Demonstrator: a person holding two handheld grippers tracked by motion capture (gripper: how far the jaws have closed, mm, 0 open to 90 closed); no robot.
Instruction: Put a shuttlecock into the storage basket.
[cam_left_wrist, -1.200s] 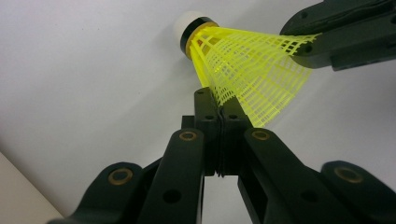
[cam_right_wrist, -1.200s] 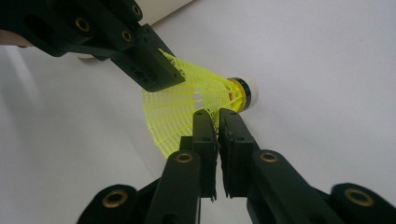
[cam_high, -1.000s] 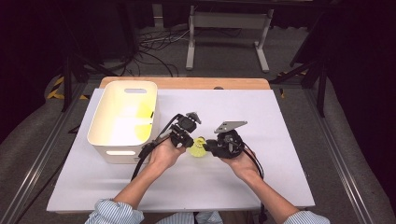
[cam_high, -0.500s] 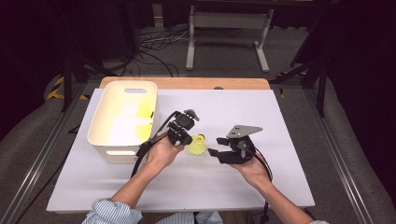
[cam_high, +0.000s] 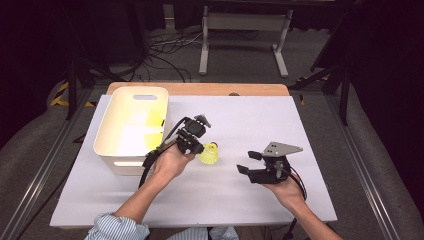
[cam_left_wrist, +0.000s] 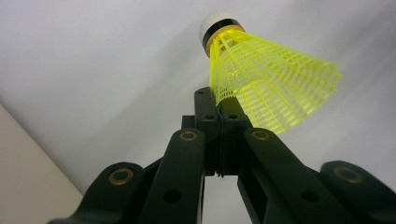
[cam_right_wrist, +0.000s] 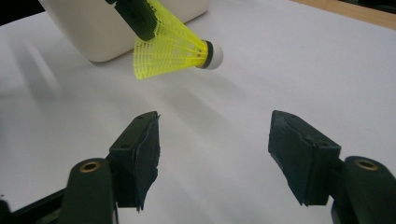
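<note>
The left gripper (cam_high: 199, 148) is clamped on the mesh skirt of the yellow shuttlecock (cam_high: 209, 153), holding it just above the white table (cam_high: 250, 115), just right of the cream bin (cam_high: 131, 129). The right gripper (cam_high: 248, 162) sits well to the right, its jaws having just been opening, nothing between them. Cables (cam_high: 165, 50) and a metal stand (cam_high: 242, 30) lie on the far floor

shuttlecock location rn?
In the high view the yellow shuttlecock is left of centre on the white table cover, pinched at its skirt by the left gripper, just right of the white bin; the right gripper stands apart.
</note>
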